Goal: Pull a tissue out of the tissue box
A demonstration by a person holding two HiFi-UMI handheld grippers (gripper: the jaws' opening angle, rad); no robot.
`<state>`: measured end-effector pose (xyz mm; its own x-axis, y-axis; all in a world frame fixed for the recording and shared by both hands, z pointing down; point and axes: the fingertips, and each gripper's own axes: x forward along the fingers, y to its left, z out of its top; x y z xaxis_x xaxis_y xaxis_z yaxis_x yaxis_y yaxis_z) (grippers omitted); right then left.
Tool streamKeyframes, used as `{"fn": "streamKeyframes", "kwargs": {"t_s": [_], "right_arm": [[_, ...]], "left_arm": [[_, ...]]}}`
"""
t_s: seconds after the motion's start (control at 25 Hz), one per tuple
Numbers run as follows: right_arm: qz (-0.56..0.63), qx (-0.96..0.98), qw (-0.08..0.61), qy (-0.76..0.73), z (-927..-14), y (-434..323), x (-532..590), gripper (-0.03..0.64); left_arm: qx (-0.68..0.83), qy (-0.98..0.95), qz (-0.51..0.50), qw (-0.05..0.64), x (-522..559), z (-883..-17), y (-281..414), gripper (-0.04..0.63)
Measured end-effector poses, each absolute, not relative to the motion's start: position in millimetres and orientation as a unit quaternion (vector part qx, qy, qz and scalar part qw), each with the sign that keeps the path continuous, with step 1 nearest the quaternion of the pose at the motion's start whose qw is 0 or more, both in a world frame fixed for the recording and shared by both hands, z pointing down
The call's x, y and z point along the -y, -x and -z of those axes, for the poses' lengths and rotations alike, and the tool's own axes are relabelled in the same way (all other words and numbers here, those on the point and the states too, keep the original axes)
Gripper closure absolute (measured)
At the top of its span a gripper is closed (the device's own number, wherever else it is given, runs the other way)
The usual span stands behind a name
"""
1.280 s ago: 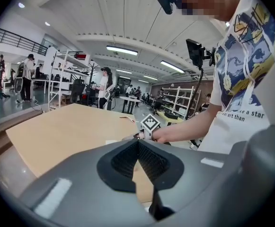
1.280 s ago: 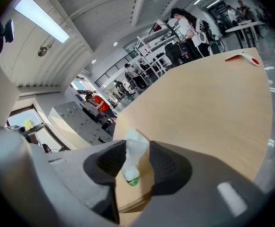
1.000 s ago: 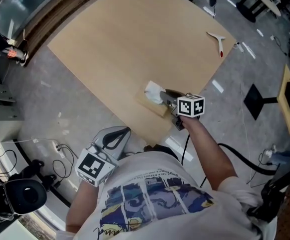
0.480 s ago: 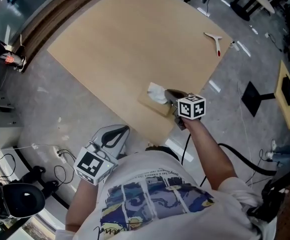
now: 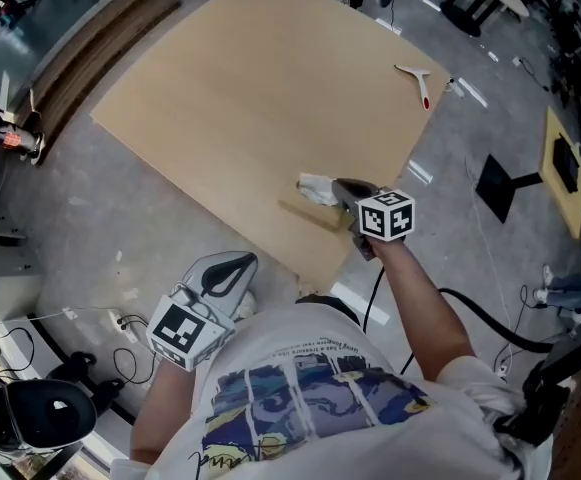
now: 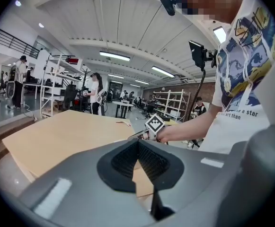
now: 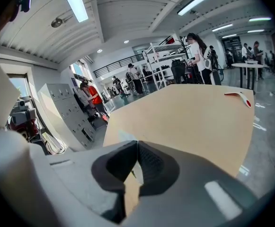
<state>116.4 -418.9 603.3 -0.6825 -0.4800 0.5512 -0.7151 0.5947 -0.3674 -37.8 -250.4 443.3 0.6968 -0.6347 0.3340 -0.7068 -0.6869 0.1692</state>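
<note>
My right gripper (image 7: 137, 144) is pinched shut, with a thin white sliver of tissue (image 5: 314, 185) nipped between its pads. In the head view its jaw tips sit at the tissue's right edge. The tissue stands bunched just above the top of the box (image 5: 308, 213). I cannot tell whether its lower end is still inside the box. The box is tan, nearly the colour of the table (image 5: 240, 88), and lies close to the table's near edge.

My left gripper (image 6: 137, 143) has its jaws pressed together with nothing between them. I hold it off the table, low by my left side, above the grey floor (image 5: 120, 218).

A small white tool (image 5: 415, 76) with a red tip lies near the table's far right corner, well apart from the box.
</note>
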Motion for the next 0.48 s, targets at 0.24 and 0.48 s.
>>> {"fn": "streamKeyframes", "kwargs": {"t_s": [0.24,0.48], "right_arm": [[-0.269,0.870,0.201,-0.361,-589.9,-118.6,413.4,0.610],[-0.245,0.870,0.199,-0.378,-577.7,-118.0,408.5,0.609]], "left_arm": [[0.357,-0.915,-0.123,0.141,243.1,-441.3,47.1,0.589],[0.346,-0.921,-0.117,0.136,235.1,-441.0,57.2,0.589]]}}
